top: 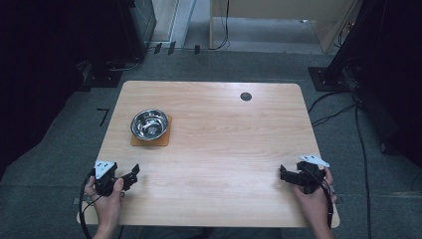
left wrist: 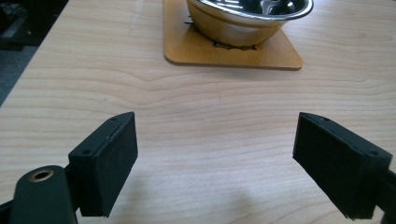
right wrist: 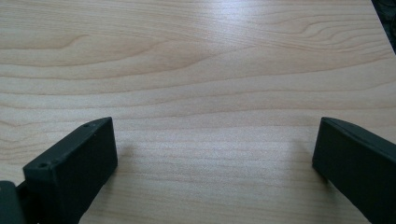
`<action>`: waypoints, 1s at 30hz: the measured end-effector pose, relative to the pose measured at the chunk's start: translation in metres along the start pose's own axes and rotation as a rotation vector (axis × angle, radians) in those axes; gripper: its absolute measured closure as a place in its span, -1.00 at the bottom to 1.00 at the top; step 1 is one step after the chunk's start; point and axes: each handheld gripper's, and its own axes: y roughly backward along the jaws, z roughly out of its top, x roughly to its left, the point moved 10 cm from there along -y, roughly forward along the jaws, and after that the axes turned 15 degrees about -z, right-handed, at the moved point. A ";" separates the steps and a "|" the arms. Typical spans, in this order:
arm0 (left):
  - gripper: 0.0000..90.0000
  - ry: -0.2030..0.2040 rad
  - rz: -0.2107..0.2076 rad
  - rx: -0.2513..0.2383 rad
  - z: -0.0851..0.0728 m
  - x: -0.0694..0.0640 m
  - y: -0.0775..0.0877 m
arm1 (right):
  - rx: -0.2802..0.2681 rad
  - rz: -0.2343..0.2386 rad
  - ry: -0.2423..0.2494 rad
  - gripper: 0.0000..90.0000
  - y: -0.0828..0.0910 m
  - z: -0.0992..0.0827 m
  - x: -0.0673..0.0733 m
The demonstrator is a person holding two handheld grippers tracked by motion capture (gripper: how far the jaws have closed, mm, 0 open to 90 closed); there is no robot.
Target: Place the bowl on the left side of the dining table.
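A shiny steel bowl stands on a thin wooden coaster on the left half of the wooden table. My left gripper rests near the table's front left corner, held by a hand, open and empty. In the left gripper view the bowl and coaster lie ahead of the gripper, well apart from it. My right gripper sits near the front right edge, also open with nothing between its jaws; in the right gripper view bare wood lies between the gripper jaws.
A small dark round grommet is set in the table near the back edge. Cables and dark equipment stands surround the table on the grey carpet. A pale wooden cabinet stands behind.
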 end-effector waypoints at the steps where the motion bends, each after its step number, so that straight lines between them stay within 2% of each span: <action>1: -0.70 -0.007 0.008 0.001 0.000 0.001 0.002 | 0.000 0.000 0.000 -1.00 0.000 0.000 0.000; 6: -0.70 -0.026 0.030 0.024 -0.007 0.006 0.010 | 0.000 0.000 0.000 -1.00 0.000 0.000 0.000; 16: -0.69 -0.083 0.064 0.112 -0.025 0.016 0.023 | 0.000 0.000 0.000 -1.00 0.000 0.000 0.000; 22: -0.69 -0.077 0.068 0.151 -0.029 0.016 0.017 | 0.000 0.000 0.000 -1.00 0.000 0.000 0.000; 25: -0.69 -0.088 0.055 0.199 -0.032 0.015 0.012 | 0.000 0.000 0.000 -1.00 0.000 0.000 0.000; 30: -0.70 -0.092 0.048 0.201 -0.032 0.015 0.012 | 0.000 0.000 0.000 -1.00 0.000 0.000 0.000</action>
